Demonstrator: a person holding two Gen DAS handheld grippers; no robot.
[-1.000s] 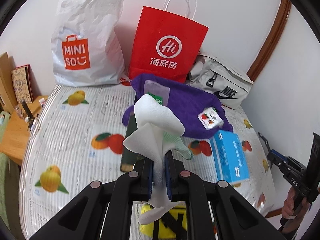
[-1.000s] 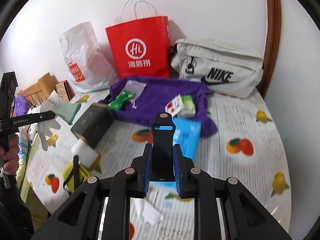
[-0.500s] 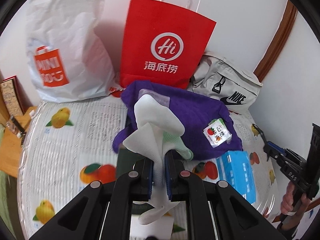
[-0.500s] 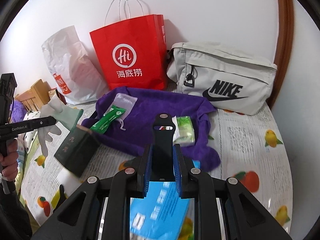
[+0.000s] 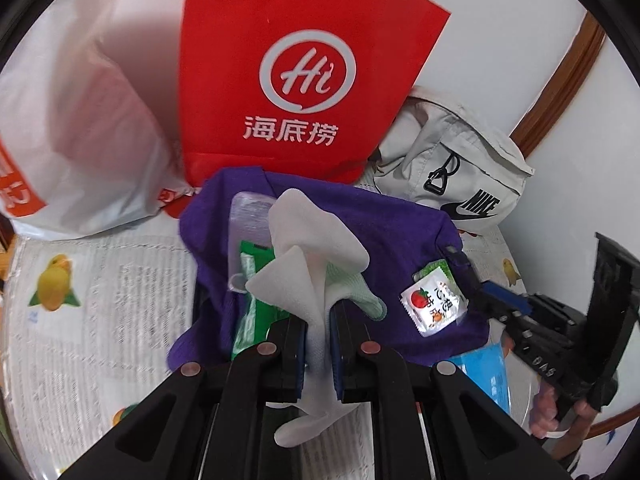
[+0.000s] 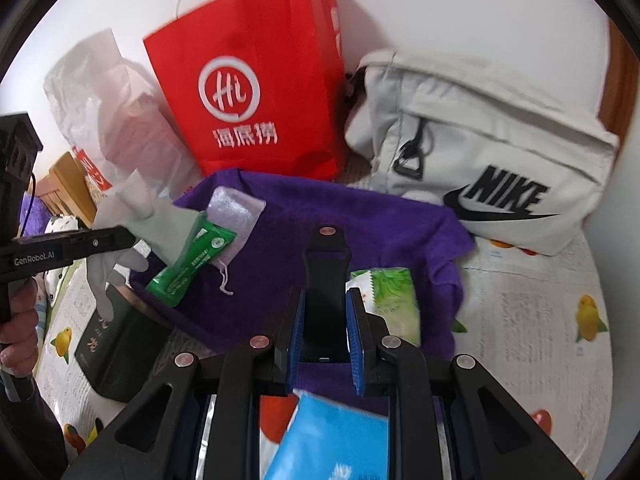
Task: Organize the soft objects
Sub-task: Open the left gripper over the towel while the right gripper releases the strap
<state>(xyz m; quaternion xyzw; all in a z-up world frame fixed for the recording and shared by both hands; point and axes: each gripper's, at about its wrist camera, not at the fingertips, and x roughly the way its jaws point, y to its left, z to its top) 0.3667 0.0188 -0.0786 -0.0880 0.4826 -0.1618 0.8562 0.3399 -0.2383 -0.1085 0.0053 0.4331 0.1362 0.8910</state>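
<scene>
My left gripper [image 5: 319, 312] is shut on a white and pale green glove [image 5: 308, 248] and holds it above the purple towel [image 5: 400, 240]. The glove also shows in the right wrist view [image 6: 132, 208], at the left gripper's tip. My right gripper [image 6: 323, 300] is shut on a black strap-like object [image 6: 325, 280] over the purple towel [image 6: 360, 216]. On the towel lie a green sachet [image 6: 192, 256], a translucent pouch [image 6: 236, 208] and a green and white snack packet [image 6: 394, 296].
A red Hi paper bag [image 6: 256, 92], a white Miniso plastic bag [image 5: 60, 120] and a grey Nike bag [image 6: 480, 152] stand against the back wall. A blue tissue pack [image 6: 332, 444] and a dark box [image 6: 116, 344] lie on the fruit-print tablecloth [image 5: 80, 320].
Both grippers have moved forward toward the purple towel and the bags, each still holding its object. The bags now loom larger in both views.
</scene>
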